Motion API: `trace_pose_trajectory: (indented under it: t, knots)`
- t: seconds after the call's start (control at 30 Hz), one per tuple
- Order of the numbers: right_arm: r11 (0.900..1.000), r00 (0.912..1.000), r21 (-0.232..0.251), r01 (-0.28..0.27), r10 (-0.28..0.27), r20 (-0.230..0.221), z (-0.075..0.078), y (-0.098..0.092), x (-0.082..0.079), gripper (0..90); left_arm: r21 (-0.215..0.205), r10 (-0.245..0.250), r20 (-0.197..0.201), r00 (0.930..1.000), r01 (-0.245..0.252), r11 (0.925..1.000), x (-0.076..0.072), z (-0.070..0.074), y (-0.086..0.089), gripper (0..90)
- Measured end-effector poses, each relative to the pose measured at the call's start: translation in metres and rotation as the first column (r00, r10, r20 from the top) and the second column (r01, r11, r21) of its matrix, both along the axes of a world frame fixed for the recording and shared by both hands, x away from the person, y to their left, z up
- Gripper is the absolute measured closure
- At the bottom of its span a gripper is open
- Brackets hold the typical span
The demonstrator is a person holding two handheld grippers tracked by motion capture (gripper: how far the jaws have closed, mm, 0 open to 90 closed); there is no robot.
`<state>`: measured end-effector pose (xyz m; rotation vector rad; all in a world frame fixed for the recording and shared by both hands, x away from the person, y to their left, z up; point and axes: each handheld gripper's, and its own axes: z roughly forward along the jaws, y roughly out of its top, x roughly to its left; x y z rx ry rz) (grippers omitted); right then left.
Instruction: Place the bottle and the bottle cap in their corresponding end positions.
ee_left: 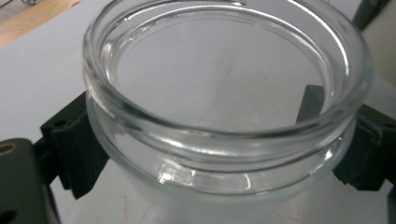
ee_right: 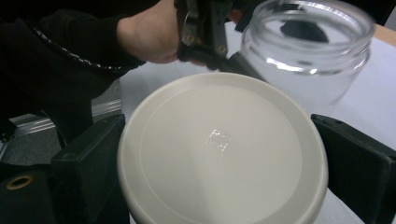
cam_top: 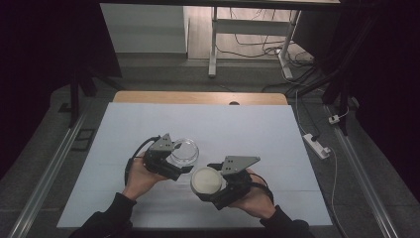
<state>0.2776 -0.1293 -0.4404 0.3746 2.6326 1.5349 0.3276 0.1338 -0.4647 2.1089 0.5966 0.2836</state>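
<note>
Glass jar (cam_top: pixel 184 151), slippery and breakable, sat clamped below its rim in my left tongs (cam_top: pixel 171 159), right tongs (cam_top: pixel 218 186) clamping the light lid (cam_top: pixel 206 180) edgewise.

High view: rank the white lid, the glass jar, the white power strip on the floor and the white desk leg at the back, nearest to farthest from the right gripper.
1. White lid: clamped in the right gripper itself.
2. Glass jar: just up-left, held by the left gripper.
3. Power strip: on the floor, off the table's right edge.
4. Desk leg: far back, beyond the table.
</note>
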Motion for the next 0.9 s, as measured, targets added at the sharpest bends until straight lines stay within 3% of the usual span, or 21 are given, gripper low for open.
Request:
trace_pose_trajectory:
  t: [0.9]
  knots:
    - [0.996, 0.9995, -0.088, 0.022, -0.024, -0.019, -0.043, 0.009, -0.002, 7.0, -0.011, 0.035, 0.015, 0.9993, -0.035, 0.9993, 0.045, -0.003, -0.012, 7.2]
